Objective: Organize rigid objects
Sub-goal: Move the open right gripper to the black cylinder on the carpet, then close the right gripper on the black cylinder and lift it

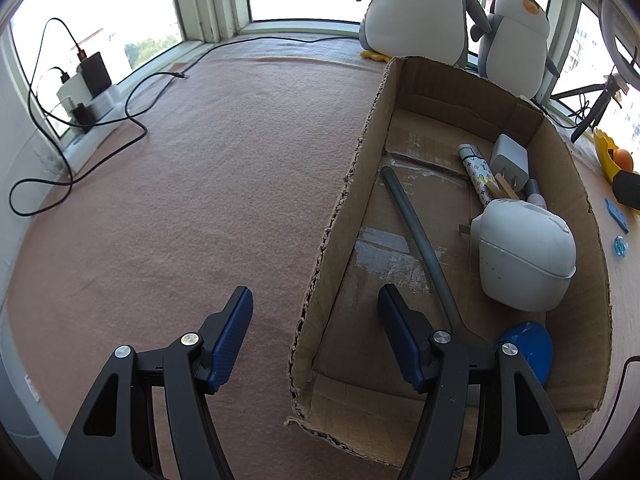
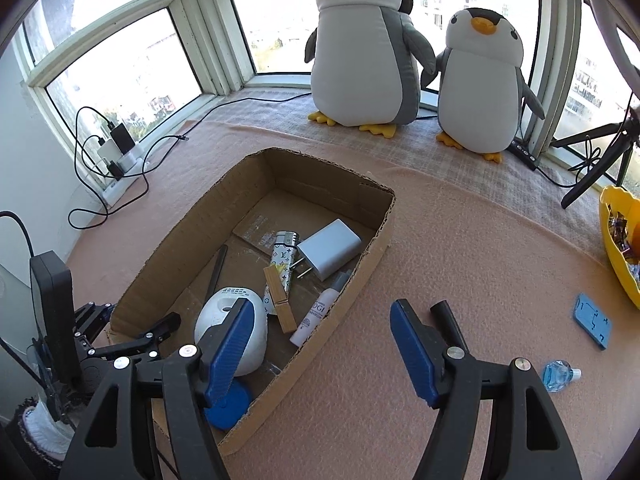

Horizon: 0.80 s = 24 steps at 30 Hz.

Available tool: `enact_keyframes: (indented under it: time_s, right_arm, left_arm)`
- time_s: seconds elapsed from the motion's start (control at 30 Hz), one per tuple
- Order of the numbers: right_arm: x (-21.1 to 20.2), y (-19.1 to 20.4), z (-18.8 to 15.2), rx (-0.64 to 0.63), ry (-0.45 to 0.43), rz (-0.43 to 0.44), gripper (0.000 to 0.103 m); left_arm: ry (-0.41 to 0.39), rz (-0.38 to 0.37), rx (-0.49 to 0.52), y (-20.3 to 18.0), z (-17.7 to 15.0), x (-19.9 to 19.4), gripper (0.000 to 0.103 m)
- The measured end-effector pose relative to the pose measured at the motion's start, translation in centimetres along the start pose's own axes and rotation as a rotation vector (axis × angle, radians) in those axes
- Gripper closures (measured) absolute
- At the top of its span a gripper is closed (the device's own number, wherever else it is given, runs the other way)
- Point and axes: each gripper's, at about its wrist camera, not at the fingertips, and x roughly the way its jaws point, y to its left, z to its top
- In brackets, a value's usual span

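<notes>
Straddling cardboard box (image 1: pixel 400 92) wall, left gripper (image 1: pixel 316 304), apparently untouching

Rough cardboard box (image 2: pixel 340 312), matt felt cloth (image 2: pixel 440 264)

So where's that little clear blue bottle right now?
In the right wrist view the blue bottle lies on the pink cloth outside the cardboard box, at lower right, just below the flat blue piece.

The pink mat (image 2: pixel 460 240) lies bare between the cardboard box (image 2: pixel 362 272) and its right edge, where a black tube (image 2: pixel 446 316), a blue block (image 2: pixel 594 326), a small blue bottle (image 2: pixel 558 376) and a yellow bowl (image 2: pixel 616 256) stand in the way, while two plush penguins (image 2: pixel 362 48) block its far edge.
</notes>
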Motion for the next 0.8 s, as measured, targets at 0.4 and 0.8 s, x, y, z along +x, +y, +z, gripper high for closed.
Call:
enact_keyframes:
  time_s: [0.4, 0.8]
  right_arm:
    - [-1.0, -6.4, -3.1, 0.072, 0.024, -0.066, 0.036]
    - [2.2, -6.9, -2.4, -0.009, 0.079, -0.112, 0.041]
  left_arm:
    - [0.001, 0.001, 0.001, 0.0, 0.0, 0.0, 0.037]
    - [0.001, 0.002, 0.001, 0.0, 0.0, 0.0, 0.037]
